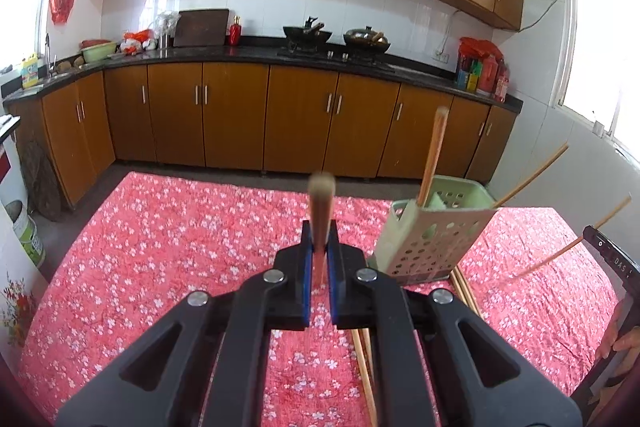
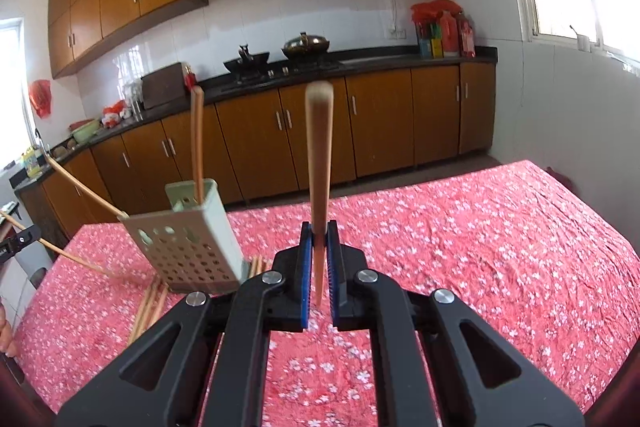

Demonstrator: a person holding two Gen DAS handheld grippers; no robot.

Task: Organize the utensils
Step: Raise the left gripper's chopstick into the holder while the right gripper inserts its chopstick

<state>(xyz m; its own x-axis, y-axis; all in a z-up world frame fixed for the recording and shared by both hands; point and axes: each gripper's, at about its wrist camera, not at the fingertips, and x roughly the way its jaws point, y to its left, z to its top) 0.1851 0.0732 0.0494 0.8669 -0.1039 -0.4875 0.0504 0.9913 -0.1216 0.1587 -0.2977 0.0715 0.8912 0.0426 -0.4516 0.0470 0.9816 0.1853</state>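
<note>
Two grippers sit nearest us, each clamped on one chopstick. Our left gripper (image 1: 320,247) pinches its chopstick (image 1: 321,211) between the blue pads, the stick rising steeply with its blurred upper end above the fingertips. Our right gripper (image 2: 320,247) grips its own chopstick (image 2: 319,167) the same way, that stick reaching up in front of the cabinet doors.

Just beyond the left gripper, to its right, we see loose chopsticks (image 1: 366,367) lying flat on the red flowered tablecloth (image 1: 160,247), running from under the gripper toward the pale green perforated holder (image 1: 432,239). Holder and loose sticks lie between the two grippers; in the right wrist view the sticks (image 2: 150,303) lie at the holder's (image 2: 188,243) near corner. We see the holder tilted, with one stick (image 1: 432,155) standing in it and another (image 1: 532,173) slanting out over its far rim.

Left of our left gripper and right of our right gripper the cloth lies open out to the table's edges. Past the far edge comes a strip of grey floor (image 1: 224,175), then the brown cabinets (image 1: 236,115) under the dark counter.
</note>
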